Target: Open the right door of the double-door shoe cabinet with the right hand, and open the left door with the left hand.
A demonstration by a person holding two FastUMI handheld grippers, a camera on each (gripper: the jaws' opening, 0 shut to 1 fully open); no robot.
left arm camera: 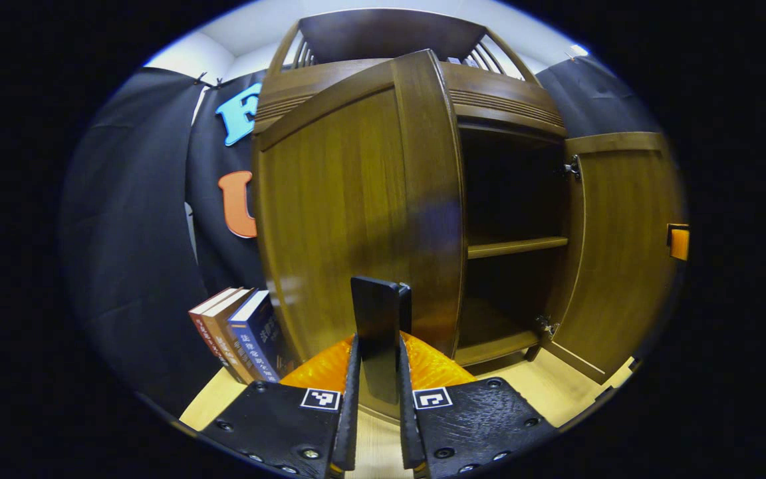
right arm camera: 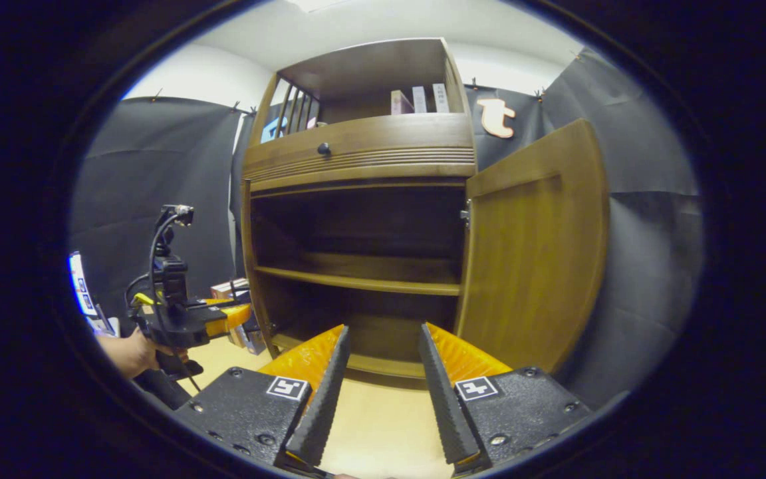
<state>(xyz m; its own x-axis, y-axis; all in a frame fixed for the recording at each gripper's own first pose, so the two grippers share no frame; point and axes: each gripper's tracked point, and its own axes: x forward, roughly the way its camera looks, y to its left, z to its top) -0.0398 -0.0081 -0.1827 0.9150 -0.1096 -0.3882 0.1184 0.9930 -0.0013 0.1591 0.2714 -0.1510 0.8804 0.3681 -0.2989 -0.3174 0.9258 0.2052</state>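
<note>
The left door's handle (left arm camera: 378, 332) is pinched by the left gripper (left arm camera: 379, 372) (door (left arm camera: 350, 219) swung out); the right gripper (right arm camera: 383, 372) is held wide, the right door (right arm camera: 532, 246) open.

We observe three books (left arm camera: 240, 332) standing upright and leaning on the pale wooden floor (left arm camera: 556, 389), against the black cloth wall (left arm camera: 130, 219). In the right gripper view we note several boxes or books (right arm camera: 419, 100) upright on an upper open shelf, beneath a white ceiling (right arm camera: 370, 23).
</note>
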